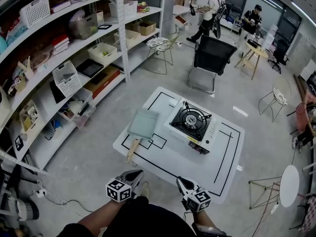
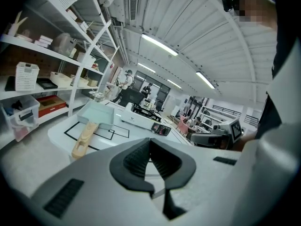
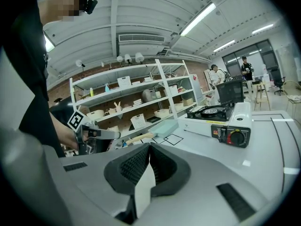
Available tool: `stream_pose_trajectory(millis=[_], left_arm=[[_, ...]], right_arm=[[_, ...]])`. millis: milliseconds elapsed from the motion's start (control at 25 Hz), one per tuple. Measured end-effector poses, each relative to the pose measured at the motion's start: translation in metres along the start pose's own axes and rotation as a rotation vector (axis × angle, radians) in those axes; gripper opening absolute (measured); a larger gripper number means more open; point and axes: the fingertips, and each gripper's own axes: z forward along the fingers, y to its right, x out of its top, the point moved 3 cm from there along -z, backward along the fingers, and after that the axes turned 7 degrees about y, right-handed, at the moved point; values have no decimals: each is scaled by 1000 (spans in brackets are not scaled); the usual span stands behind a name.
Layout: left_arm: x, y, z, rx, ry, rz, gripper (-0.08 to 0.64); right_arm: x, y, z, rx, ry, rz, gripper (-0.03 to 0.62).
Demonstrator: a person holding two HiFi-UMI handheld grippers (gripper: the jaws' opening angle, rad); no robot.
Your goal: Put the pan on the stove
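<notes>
Both left tongs (image 1: 136, 173) and right tongs (image 1: 180, 180) hover clenched and empty short of the tabletop (image 1: 197, 168), so I'd say reaching comes first, then opening around the pan (image 1: 143, 124) handle.

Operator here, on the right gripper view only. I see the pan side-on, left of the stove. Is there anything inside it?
Observer: No. The head view looks straight down into the pan, and it is empty.
Operator: And the left gripper, are its jaws open for the handle?
Observer: No. The left gripper view shows the left gripper with its jaws together and nothing between them.
</notes>
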Motion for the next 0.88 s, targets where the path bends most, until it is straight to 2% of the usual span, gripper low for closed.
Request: stream_pose_trajectory(millis=[200, 600, 880], left_arm=[[17, -22, 10, 1, 2, 13, 9], [42, -86, 16, 46, -4, -12, 9], [48, -123, 27, 17, -49, -51, 11]], right_arm=[[11, 8, 20, -19, 8, 1, 26], [24, 12, 78, -28, 5, 2, 26], [27, 12, 111, -26, -6, -10, 26]])
